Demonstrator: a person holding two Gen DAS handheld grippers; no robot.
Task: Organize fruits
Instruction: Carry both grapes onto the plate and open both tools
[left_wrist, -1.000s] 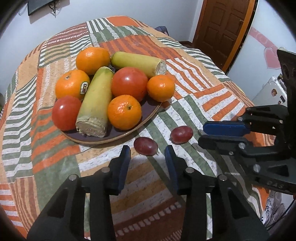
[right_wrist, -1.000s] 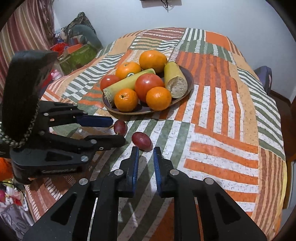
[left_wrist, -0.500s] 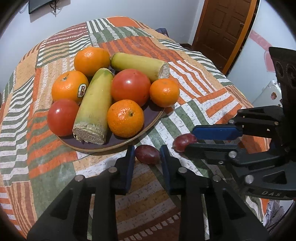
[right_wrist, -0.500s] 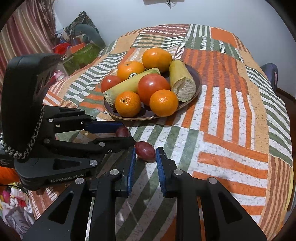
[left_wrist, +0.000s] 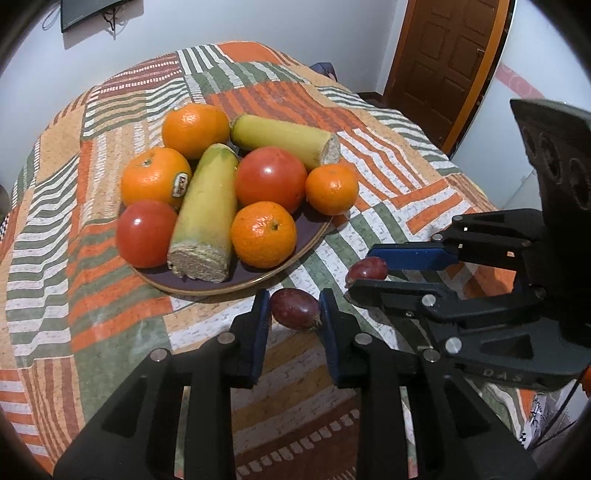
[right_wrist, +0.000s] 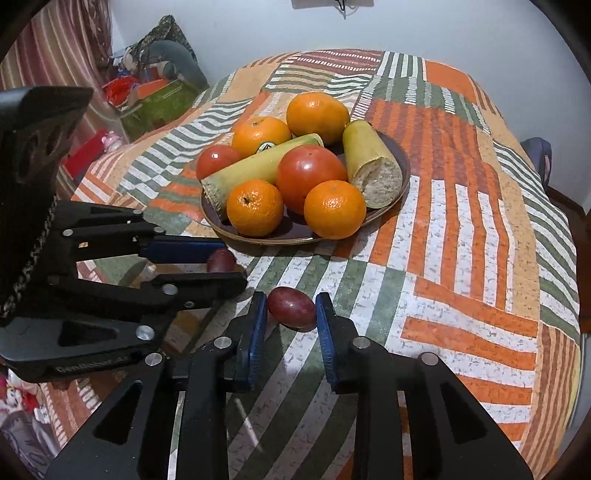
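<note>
Two dark red plum-like fruits lie on the patchwork tablecloth in front of a brown plate (left_wrist: 314, 240) piled with oranges, tomatoes and two cut yellow-green stalks. My left gripper (left_wrist: 294, 308) is open with its blue pads on either side of one red fruit (left_wrist: 294, 308), small gaps showing. My right gripper (right_wrist: 291, 308) is open around the other red fruit (right_wrist: 291, 308), also seen in the left wrist view (left_wrist: 366, 268). Each gripper shows in the other's view: the right gripper (left_wrist: 364, 268), the left gripper (right_wrist: 225, 261).
The table is covered by a striped orange, green and white cloth (right_wrist: 461, 229). A wooden door (left_wrist: 443, 62) stands behind right. Bags and clutter (right_wrist: 155, 92) lie on the floor beyond the table's left edge. The two grippers sit close side by side.
Both grippers have moved forward toward the plate so that each red fruit now sits between a pair of pads. The jaws have narrowed around the fruits.
</note>
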